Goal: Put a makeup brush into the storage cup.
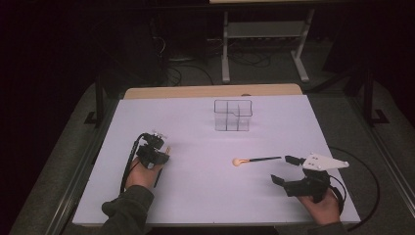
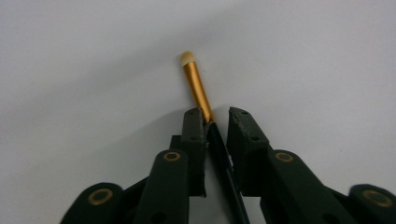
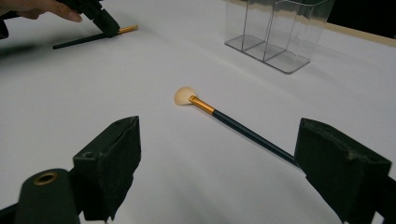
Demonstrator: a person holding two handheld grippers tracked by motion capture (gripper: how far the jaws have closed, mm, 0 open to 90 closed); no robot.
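Left gripper (image 1: 161,152) sits on the left part of the white table (image 1: 195,196), pointing down at the surface. Its jaws are clamped on a small brush (image 2: 198,88): gold ferrule and a pale tip stick out past the jaw tips, the dark handle runs back between the jaws toward the camera. In the left gripper view the left pad touches the handle where the gold meets the black; the right pad sits just beside it with only a sliver of gap. In the right gripper view the same brush (image 3: 93,36) lies flat on the table, handle trailing out to one side, gold end poking out the other side of the left gripper (image 3: 105,23).

Right gripper (image 1: 288,170) is at the near right of the table, held level, jaws wide apart with nothing between the pads. It points left toward a second brush, the fan brush (image 1: 257,160). This one lies flat mid-table, right of centre: pale fan head (image 3: 184,95) to the left, gold ferrule, dark handle running right. In the right gripper view the handle end passes behind the right-hand jaw; cannot tell whether it touches it.

Clear organizer (image 1: 233,115) with several compartments stands upright at the far centre of the table, well apart from both brushes. Both hands enter from the near edge.
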